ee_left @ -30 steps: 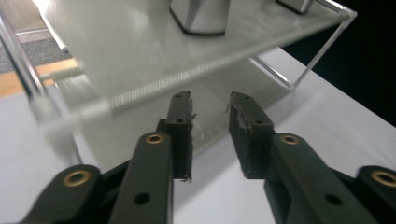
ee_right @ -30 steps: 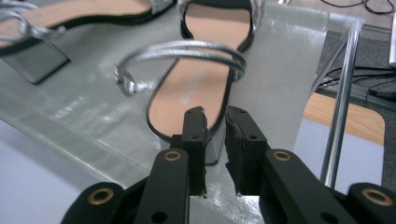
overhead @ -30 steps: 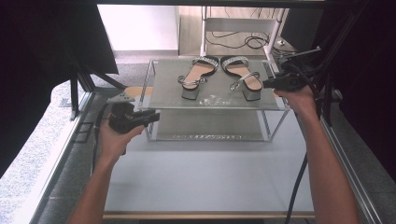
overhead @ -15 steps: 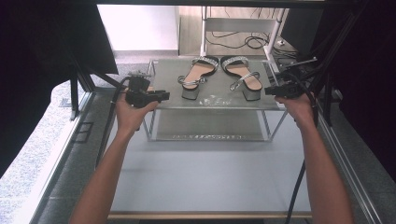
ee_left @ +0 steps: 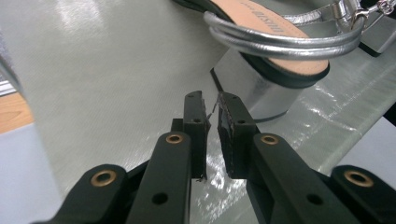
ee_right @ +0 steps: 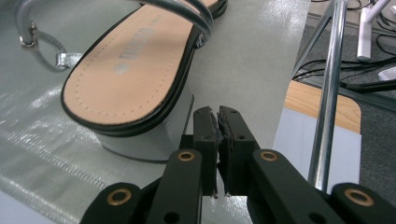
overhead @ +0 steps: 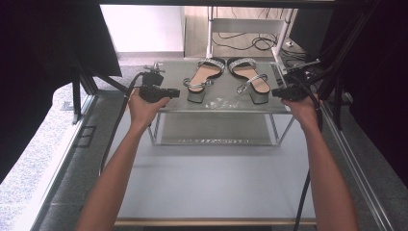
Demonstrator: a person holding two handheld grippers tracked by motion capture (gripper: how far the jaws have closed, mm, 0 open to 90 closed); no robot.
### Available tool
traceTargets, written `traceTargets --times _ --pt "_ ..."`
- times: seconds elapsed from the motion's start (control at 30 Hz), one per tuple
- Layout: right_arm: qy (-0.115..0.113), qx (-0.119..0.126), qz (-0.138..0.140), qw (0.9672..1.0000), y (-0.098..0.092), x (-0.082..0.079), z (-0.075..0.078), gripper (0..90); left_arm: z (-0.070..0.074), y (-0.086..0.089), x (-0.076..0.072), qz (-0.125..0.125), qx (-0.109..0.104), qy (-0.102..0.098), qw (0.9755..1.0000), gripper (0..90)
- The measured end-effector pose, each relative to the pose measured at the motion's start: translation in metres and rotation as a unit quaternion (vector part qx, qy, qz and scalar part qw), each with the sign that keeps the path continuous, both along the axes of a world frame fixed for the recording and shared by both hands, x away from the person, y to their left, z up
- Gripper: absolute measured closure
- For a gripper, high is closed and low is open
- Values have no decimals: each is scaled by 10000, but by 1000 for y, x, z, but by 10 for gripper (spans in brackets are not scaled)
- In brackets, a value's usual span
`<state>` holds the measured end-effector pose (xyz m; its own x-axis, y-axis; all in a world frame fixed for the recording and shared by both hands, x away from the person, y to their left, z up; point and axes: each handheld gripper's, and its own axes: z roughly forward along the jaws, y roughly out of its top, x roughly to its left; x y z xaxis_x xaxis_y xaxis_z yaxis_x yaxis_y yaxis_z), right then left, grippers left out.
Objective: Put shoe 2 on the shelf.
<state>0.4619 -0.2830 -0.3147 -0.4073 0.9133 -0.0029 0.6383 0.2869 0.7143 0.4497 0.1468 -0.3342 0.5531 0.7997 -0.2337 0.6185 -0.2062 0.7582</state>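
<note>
A pair of silver-strapped block-heel sandals with tan insoles stands side by side on the upper shelf [overhead: 221,103] of a small metal-framed rack, which rests on a pale grey tabletop [overhead: 216,183]. The heels point toward the person and the toes away.

The left sandal [overhead: 202,79] sits toward the shelf's middle, and the left tool [overhead: 174,92] hovers at the shelf's left edge, near that sandal's silver block heel but apart from it. Its jaws have just been closing; in the left gripper view the left tool [ee_left: 213,116] shows only a thin slit between its pads, with nothing caught there.

The right sandal [overhead: 250,79] stands just beside its partner, and the right tool [overhead: 275,91] sits at the shelf's right edge, close to that heel. Its jaws have just been closing too; in the right gripper view the right tool [ee_right: 217,122] is nearly shut and empty, with the right sandal's heel just to its left, untouched.
</note>
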Motion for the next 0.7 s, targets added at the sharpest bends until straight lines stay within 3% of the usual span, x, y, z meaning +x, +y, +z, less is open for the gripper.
traceTargets --times 0.5,0.7 --pt "-16 -43 29 10000 7 8 -7 873 -6 -19 18 -42 51 208 9998 827" --pt "-52 -110 78 9999 11 8 -7 882 -7 -26 20 -25 83 190 9998 836"
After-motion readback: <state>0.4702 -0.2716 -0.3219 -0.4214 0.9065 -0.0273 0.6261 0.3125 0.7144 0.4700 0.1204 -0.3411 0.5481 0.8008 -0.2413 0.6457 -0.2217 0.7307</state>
